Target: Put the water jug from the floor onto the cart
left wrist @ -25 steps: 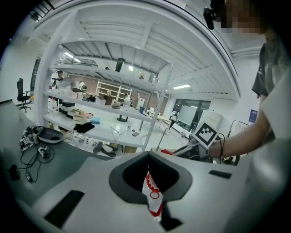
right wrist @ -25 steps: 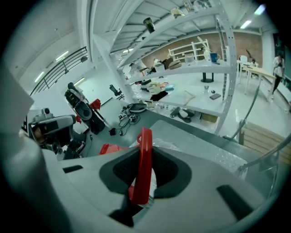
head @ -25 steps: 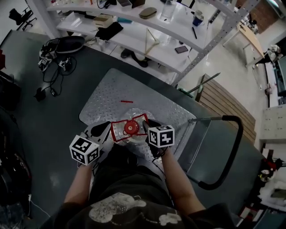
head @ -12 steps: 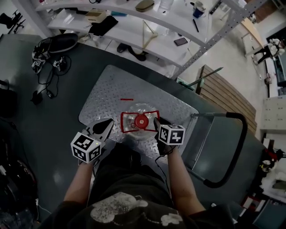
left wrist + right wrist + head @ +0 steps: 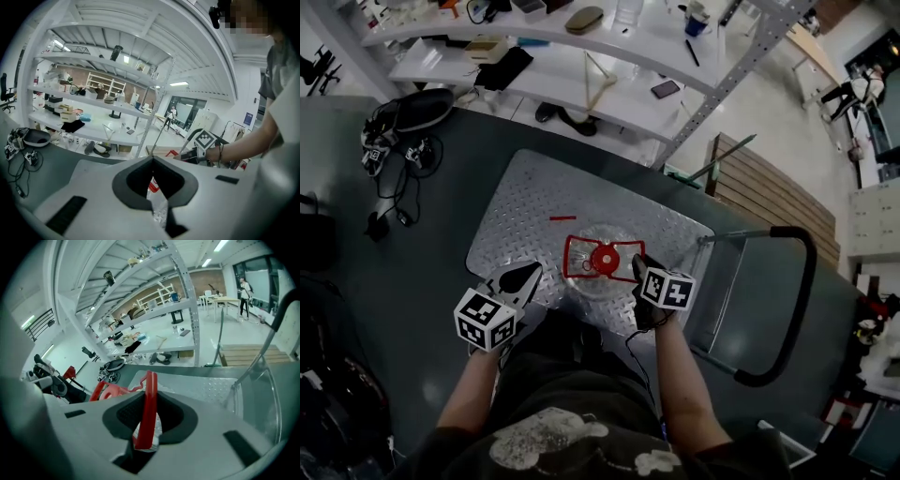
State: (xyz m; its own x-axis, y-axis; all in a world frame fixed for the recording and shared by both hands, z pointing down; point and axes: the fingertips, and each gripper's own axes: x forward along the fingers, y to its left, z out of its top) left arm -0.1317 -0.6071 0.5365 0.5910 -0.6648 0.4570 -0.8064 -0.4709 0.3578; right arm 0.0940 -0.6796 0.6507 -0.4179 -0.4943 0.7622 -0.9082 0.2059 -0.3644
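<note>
— Since the right gripper (image 5: 150,395) looks along its own jaws, what sits between them?

— The red handle (image 5: 147,420) of the water jug (image 5: 600,281), standing on edge. Both jaws press on it at a middling width. The head view hides that contact under the marker cube.

— And the left gripper (image 5: 152,160)?

— Its jaws are drawn together at the tips and hold nothing. Only a sliver of red and some studded metal show through the slit behind them. That view also catches the person's right forearm (image 5: 243,143) and the right gripper's cube over to the right, which the right gripper view does not.

— Where is the jug, then?

— The head view places it over the near middle of the cart's steel deck (image 5: 525,192), red cap (image 5: 604,261) up. It is to the right of the left gripper, apart from it, and left of the push bar (image 5: 797,309). Whether its base rests on the deck I cannot tell. A small red strip (image 5: 562,217) lies on the deck beyond it, and shelving (image 5: 581,56) stands at the far side.

— What has changed over the last second?

— The jug was at the deck's near edge. It is now farther in and more to the right, closer to the strip. The left gripper, then right against the handle, now stands apart from it. The right gripper's hold is unchanged.
</note>
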